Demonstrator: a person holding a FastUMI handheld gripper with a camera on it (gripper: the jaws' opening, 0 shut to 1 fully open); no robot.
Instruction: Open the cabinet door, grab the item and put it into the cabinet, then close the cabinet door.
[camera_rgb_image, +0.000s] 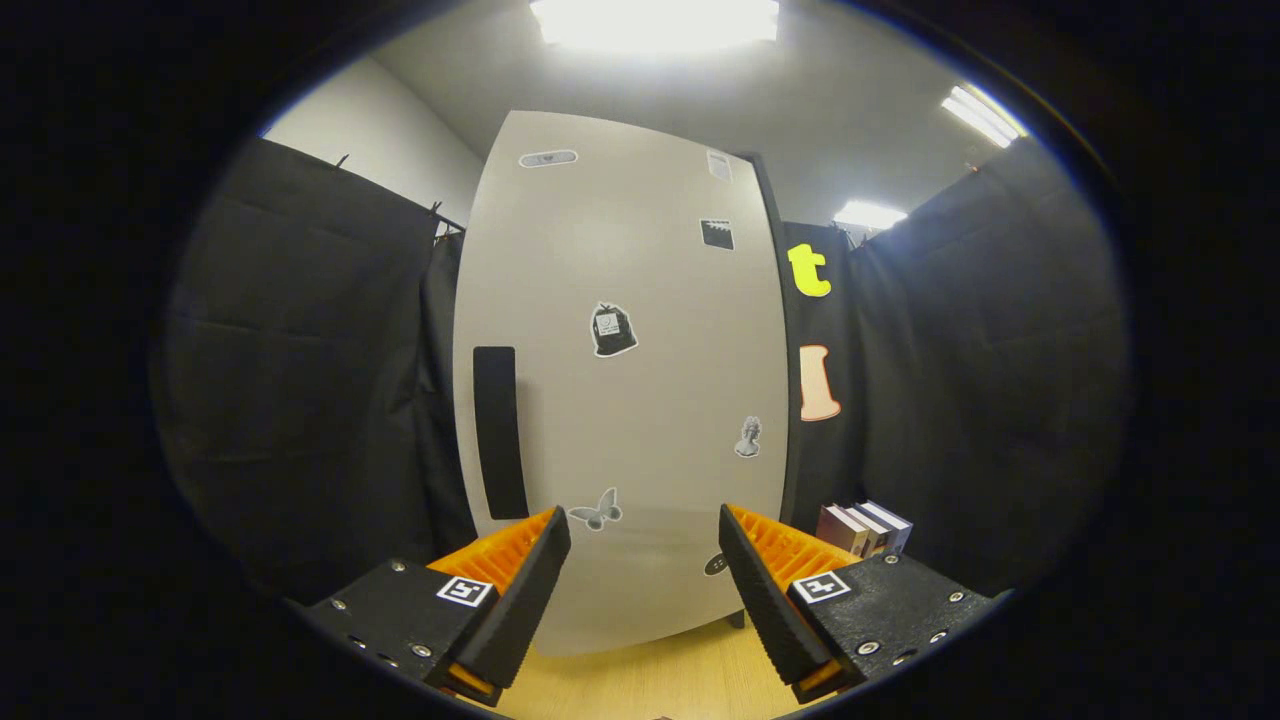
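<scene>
A tall pale cabinet door (620, 380) stands shut straight ahead of me, dotted with small stickers. A dark vertical handle (499, 432) runs down its left side, just above and beyond my left finger. My gripper (645, 530) is open, its two fingers spread wide with nothing between them, pointing at the lower part of the door a short way off. Several books (865, 528) stand upright on the wooden floor to the right of the cabinet, just beyond my right finger.
Black cloth walls (300, 380) close in on both sides of the cabinet. A light wooden floor (640, 680) runs under my fingers up to the cabinet's foot. Bright ceiling lamps (655, 20) shine overhead.
</scene>
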